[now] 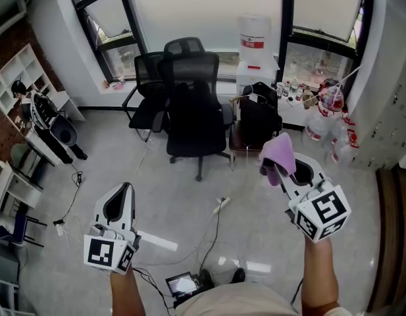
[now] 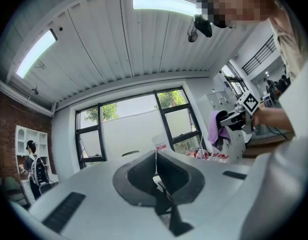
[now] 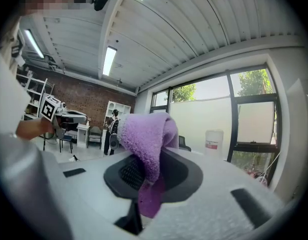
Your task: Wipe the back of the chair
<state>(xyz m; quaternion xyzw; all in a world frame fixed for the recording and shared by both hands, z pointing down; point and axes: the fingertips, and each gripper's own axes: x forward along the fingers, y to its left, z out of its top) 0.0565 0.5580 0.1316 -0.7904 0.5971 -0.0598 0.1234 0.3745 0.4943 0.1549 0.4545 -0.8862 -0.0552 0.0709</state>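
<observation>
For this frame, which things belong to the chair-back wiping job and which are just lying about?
Job: purple fluffy cloth clamped in right gripper; nearest black mesh office chair; empty, shut left gripper.
Lying about: white water jug with red label; black bag; white power strip.

A white water jug [image 1: 254, 37] stands far by the windows [image 1: 109, 17]. White shelves [image 1: 15, 78] line the left wall. Cables [image 1: 216, 228] trail over the grey floor [image 1: 110, 163] toward a near screen [image 1: 182, 284].
</observation>
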